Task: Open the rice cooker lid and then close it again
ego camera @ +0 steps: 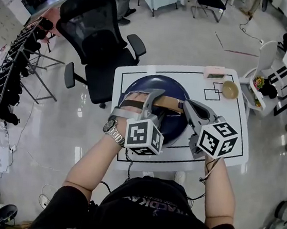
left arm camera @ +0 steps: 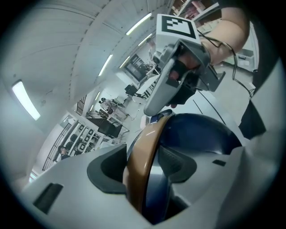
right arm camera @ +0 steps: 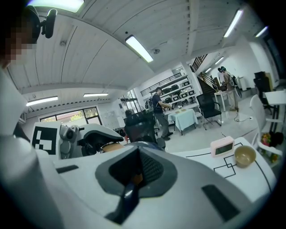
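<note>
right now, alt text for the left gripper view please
The left claw, jaws open, straddles the brown handle atop a navy rice cooker lid. The right claw sits at the handle's far end.

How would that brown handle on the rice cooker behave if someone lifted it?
The brown handle looks like a thin moulded arch, so it is probably stiff, though it may hinge at its ends. Its glossy sheen suggests it could be slippery to grip.

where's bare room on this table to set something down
Bare: the right strip of the white table, between the dark blue rice cooker and the edge. Crowded: far right corner, with the pink clock and small beige bowl.
</note>
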Action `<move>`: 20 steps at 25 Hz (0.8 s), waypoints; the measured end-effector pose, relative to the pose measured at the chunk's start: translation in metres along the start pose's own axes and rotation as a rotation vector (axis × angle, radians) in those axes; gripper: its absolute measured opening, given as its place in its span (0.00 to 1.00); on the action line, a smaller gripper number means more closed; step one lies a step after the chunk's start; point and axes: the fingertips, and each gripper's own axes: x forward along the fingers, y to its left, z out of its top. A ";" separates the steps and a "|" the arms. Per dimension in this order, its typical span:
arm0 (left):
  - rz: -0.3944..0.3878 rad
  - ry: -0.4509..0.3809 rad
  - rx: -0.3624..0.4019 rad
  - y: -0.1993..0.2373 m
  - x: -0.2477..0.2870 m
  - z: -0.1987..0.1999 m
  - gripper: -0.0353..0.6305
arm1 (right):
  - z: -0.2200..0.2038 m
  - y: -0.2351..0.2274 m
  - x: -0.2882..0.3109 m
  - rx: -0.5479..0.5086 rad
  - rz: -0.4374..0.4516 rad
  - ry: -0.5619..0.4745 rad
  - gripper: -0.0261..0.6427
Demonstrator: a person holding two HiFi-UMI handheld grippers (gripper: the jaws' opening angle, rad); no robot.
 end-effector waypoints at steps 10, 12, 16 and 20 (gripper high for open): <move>0.071 0.052 0.146 0.000 0.002 -0.001 0.32 | 0.001 0.000 -0.001 0.026 -0.005 -0.018 0.04; 0.080 0.051 0.154 0.001 0.002 -0.001 0.31 | 0.001 0.000 -0.001 0.033 -0.006 -0.022 0.04; 0.081 0.048 0.151 0.001 0.001 -0.001 0.31 | 0.001 0.000 -0.001 0.047 -0.007 -0.029 0.04; 0.081 0.037 0.131 0.002 0.002 0.000 0.31 | 0.003 -0.003 -0.005 0.065 -0.011 -0.060 0.04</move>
